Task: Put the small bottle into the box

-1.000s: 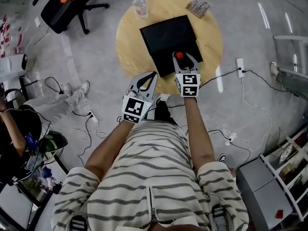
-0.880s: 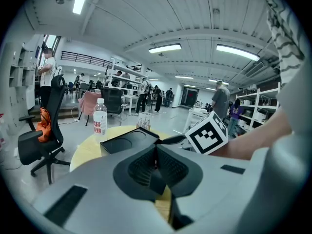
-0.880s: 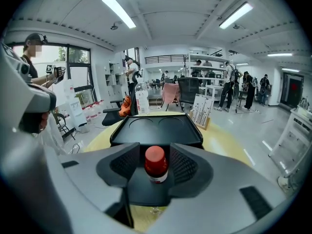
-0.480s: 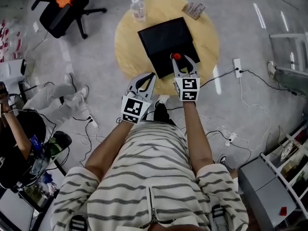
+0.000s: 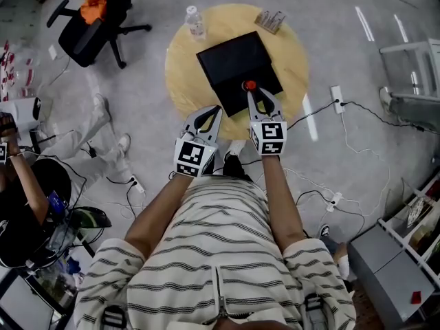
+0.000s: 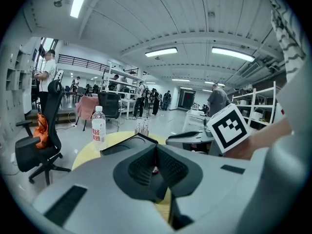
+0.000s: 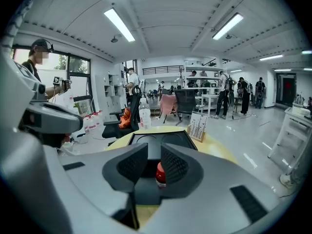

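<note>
- The right gripper (image 5: 251,90) had just been closing: its jaws, wide 1 second before, stood narrow around the small bottle (image 7: 160,175).
- In the right gripper view the red-capped bottle sat upright between the 2 pads, tight against the right one. I judged it gripped, not merely straddled.
- In the head view the red cap kept its place at the jaw tips while the gripper shifted a little against the box (image 5: 230,59). That fits a bottle carried along rather than left standing.
- The bottle showed over the near right part of the black box on the round table (image 5: 180,81). Whether it hung clear of the surface I could not tell.
- The left gripper (image 5: 218,107) hovered beside the box's near edge with its jaws together and nothing between them, much as before.
- With the pick apparently made, what remained was carrying the bottle over one of the box's round recesses and lowering it in.
</note>
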A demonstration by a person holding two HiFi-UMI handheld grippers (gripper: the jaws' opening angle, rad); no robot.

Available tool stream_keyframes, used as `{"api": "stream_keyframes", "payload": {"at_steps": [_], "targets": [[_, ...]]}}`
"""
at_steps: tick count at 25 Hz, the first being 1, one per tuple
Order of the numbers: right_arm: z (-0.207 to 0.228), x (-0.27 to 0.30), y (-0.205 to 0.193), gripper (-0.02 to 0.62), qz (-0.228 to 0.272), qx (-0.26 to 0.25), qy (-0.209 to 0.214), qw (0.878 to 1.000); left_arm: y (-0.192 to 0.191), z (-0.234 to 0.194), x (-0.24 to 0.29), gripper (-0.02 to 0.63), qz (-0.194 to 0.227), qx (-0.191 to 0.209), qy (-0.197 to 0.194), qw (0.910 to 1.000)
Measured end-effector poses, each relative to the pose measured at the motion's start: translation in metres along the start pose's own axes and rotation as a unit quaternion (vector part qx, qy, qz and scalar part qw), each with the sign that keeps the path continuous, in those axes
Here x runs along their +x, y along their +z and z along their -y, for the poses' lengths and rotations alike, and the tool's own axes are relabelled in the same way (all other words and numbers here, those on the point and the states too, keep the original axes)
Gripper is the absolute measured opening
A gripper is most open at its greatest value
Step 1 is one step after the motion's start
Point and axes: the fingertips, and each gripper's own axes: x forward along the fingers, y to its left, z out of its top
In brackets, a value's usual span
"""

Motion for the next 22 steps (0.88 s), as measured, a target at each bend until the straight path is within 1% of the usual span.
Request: {"api": "stream_keyframes", "payload": {"at_steps": [3,10,18,22], "targets": [[-0.002,-0.006,0.008,0.071,0.011,0.006,-0.003,1.000,0.002,-0.003,0.000,0.021,0.002,-0.001,0.001,1.0000],[-0.008,-0.010,0.038,0.030,0.036,0.013,0.001,0.999,0.028,-0.015,0.010,0.021,0.021,0.008,-0.007,0.9997],[-0.026,-0.052,0.043,0.020,0.066,0.020,0.019,0.997,0.031,0.008,-0.009,0.021,0.039,0.018,-0.008,0.9991],[-0.033,-0.053,0.051,0.020,0.072,0.021,0.027,0.997,0.037,0.002,-0.007,0.021,0.045,0.020,-0.008,0.9988]]}}
